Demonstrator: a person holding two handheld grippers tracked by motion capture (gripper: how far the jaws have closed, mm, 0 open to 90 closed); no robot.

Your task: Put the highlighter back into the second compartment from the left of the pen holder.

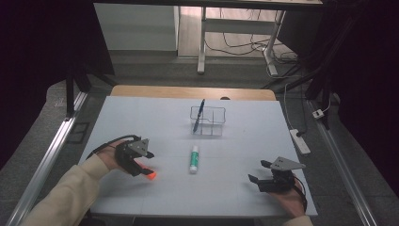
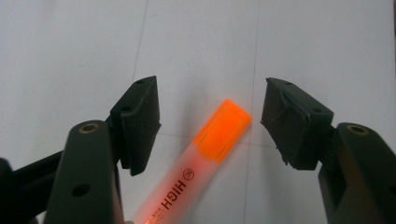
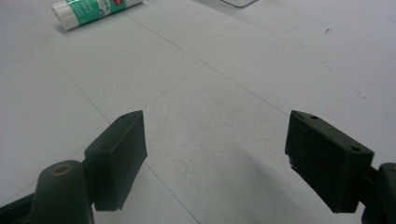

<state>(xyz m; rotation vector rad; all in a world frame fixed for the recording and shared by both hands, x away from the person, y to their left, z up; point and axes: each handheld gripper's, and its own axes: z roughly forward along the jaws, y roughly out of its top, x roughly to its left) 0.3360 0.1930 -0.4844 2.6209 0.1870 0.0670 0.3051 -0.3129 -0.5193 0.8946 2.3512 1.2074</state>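
- Covering worktop (image 1: 141,113): white sheet w/ faint seams; dim room, desk legs + cables behind.
- Lying flat betw. left gripper (image 2: 210,116) fingers (image 2: 140,121): orange highlighter (image 2: 205,154), cap end fwd, fingers spread, touching neither.
- Spread too, nothing betw.: right gripper (image 3: 215,154), near front edge.
- Open sheet around; glue stick (image 1: 193,158) mid, clear organizer (image 1: 208,121) w/ pen beyond.

we see open table (image 1: 141,113) left, right, near edge | glue stick (image 1: 193,158) lies mid-table | clear organiser (image 1: 207,121) with pen (image 1: 201,110) blocks far centre
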